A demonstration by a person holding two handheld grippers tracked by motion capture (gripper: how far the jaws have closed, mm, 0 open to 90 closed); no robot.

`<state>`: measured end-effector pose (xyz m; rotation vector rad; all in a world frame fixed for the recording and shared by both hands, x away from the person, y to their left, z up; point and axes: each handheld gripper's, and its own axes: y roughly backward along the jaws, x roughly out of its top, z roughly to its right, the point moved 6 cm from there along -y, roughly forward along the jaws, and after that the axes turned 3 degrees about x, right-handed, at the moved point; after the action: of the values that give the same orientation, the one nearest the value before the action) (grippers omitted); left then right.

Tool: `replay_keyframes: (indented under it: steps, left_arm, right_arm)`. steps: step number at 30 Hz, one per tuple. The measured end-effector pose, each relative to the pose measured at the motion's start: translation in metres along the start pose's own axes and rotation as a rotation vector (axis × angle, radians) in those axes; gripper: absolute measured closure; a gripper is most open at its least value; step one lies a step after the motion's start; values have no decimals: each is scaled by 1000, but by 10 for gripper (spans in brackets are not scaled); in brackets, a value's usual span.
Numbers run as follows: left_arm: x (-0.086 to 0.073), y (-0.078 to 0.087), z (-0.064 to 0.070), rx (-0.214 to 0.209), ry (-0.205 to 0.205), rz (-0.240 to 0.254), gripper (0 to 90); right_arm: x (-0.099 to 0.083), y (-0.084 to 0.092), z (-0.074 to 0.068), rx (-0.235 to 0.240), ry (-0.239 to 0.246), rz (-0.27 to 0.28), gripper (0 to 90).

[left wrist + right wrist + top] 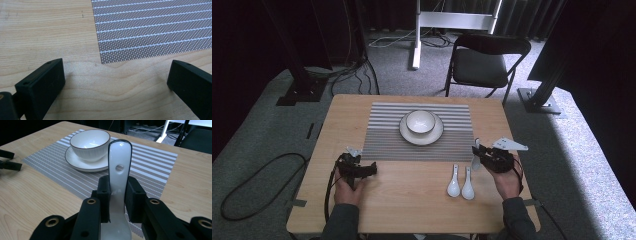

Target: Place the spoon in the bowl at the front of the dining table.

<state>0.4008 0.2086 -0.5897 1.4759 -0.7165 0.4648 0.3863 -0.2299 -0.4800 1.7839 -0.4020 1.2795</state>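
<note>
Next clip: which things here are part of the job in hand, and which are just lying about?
In the job:
- white spoon, clamped in the right claw
- bowl on its plate, just ahead of that spoon
- striped placemat under them

Lying about:
- two more spoons on the table, untouched
- left claw, open over bare wood
- folding chair beyond the table

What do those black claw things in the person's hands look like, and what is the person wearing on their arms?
Both are black and blocky. The left gripper has two chunky rectangular jaws with small screw holes, and a black cable trails from it. The right gripper shows brass-ringed holes on its body and carries a grey three-cornered plate on top. The person wears dark grey sleeves.
</note>
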Motion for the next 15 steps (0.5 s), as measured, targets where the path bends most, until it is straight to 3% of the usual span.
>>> replay_keyframes:
  steps: [15]
  left_arm:
    - [0,0,0,2,-1,-1,17]
  right_arm:
    - [12,-7,0,7,9,8,756]
